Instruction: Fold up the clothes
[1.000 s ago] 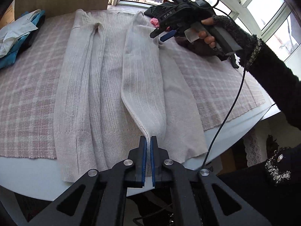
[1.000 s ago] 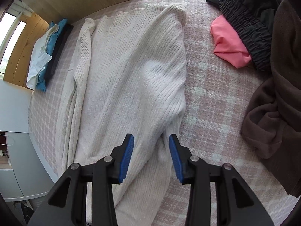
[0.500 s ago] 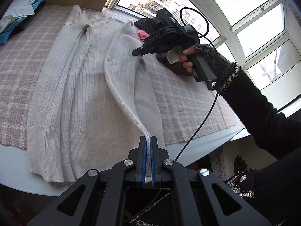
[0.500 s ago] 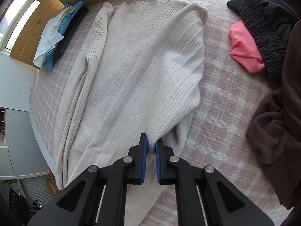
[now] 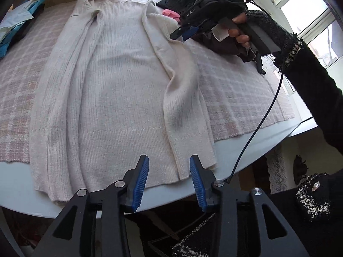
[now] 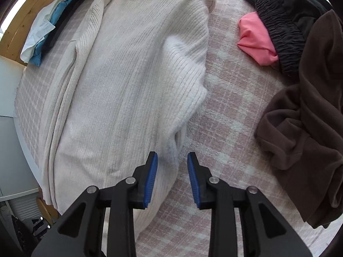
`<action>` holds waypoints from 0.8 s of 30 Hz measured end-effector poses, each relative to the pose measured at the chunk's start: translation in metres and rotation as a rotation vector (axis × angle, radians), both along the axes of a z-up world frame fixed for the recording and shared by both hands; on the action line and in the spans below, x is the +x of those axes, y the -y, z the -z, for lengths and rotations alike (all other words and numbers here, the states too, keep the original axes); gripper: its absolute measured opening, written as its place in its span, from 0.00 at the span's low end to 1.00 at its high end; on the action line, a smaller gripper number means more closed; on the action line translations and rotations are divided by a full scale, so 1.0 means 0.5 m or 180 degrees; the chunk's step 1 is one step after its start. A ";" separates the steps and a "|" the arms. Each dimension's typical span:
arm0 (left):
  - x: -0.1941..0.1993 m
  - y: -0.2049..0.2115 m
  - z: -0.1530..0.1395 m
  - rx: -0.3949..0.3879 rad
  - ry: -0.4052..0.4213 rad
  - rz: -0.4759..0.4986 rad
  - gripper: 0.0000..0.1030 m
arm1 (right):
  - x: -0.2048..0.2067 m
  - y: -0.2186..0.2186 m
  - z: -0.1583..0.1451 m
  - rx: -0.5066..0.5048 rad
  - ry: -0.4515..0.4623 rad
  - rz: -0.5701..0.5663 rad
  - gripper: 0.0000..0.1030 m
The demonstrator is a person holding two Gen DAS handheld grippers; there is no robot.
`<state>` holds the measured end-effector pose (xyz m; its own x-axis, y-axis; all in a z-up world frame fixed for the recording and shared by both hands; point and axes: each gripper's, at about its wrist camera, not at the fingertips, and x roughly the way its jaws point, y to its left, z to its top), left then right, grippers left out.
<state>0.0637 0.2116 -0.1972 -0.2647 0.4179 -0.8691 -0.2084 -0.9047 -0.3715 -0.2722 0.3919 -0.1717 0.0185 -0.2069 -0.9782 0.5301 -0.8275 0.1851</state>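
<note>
Right now my left gripper [image 5: 169, 180] and right gripper [image 6: 172, 180] both gape empty over the cream ribbed knit sweater [image 5: 120, 98], spread flat on a pink plaid cloth [image 6: 225, 111]. Bright windows [image 5: 300, 6] stand beyond the table.

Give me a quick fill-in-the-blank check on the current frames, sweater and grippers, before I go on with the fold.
1. The left gripper is ____, holding nothing.
2. The cream sweater lies on a pink ____ cloth.
3. The garment tucked against the black clothes is ____ in colour.
4. The right gripper has its fingers ____ over the sweater's folded-in sleeve.

Missing words: open; plaid; pink; open
</note>
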 end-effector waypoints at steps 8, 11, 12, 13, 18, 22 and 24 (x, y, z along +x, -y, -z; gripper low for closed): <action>-0.008 -0.061 0.044 -0.0380 -0.0005 0.0349 0.31 | -0.004 0.124 -0.035 -0.0212 -0.0036 -0.0222 0.39; -0.006 -0.060 0.044 -0.0382 -0.0033 0.0379 0.11 | -0.018 0.180 0.036 0.0068 0.0051 -0.0211 0.39; -0.004 -0.059 0.043 -0.0380 -0.0045 0.0379 0.10 | -0.019 0.186 0.047 0.0105 0.0053 -0.0230 0.39; -0.001 -0.058 0.041 -0.0379 -0.0060 0.0380 0.10 | -0.020 0.192 0.057 0.0143 0.0056 -0.0250 0.39; 0.010 -0.051 0.028 -0.0359 -0.0139 0.0399 0.06 | -0.016 0.188 0.061 0.0192 -0.0014 -0.0409 0.09; 0.018 -0.036 0.007 -0.0243 -0.0200 0.0385 0.06 | -0.036 0.155 0.033 -0.0049 0.0091 -0.0264 0.06; 0.023 -0.029 -0.007 -0.0161 -0.0227 0.0390 0.00 | -0.048 0.141 0.014 -0.0208 0.0120 -0.0152 0.06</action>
